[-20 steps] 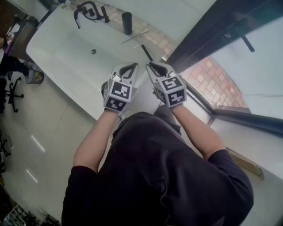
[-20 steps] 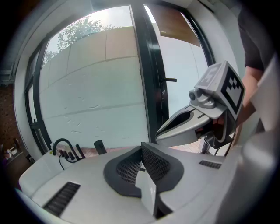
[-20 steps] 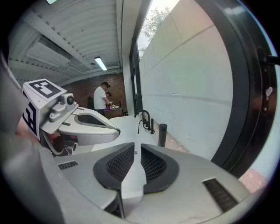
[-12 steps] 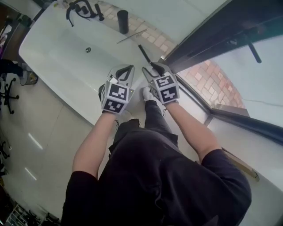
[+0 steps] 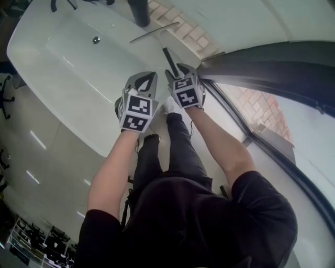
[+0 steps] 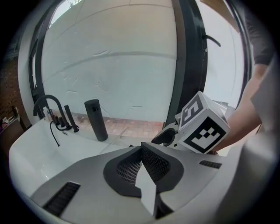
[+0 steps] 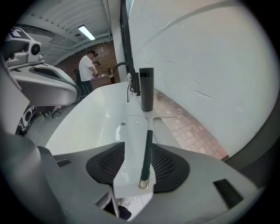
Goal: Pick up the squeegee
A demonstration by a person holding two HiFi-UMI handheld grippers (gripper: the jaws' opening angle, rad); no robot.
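Observation:
The squeegee (image 5: 168,59) lies on the white bathtub's rim (image 5: 152,49), its dark handle pointing back at me and its thin blade at the far end. My right gripper (image 5: 176,69) hovers just over the near end of the handle. In the right gripper view the handle (image 7: 147,151) runs up through the gap of the open right gripper (image 7: 136,146), and the pads do not press on it. My left gripper (image 5: 152,77) hangs beside it to the left, over the tub's edge, with nothing in it. In the left gripper view the left gripper (image 6: 142,148) has its tips together.
A black cylinder (image 5: 138,11) stands on the rim beyond the squeegee. A black faucet (image 7: 124,68) sits at the tub's far end. A dark window frame (image 5: 261,57) and a brick strip run along the right. A person (image 7: 87,70) stands far behind the tub.
Both grippers have moved forward along the tub's rim. The right one has closed in on the near end of the squeegee handle. My legs now show below the hands.

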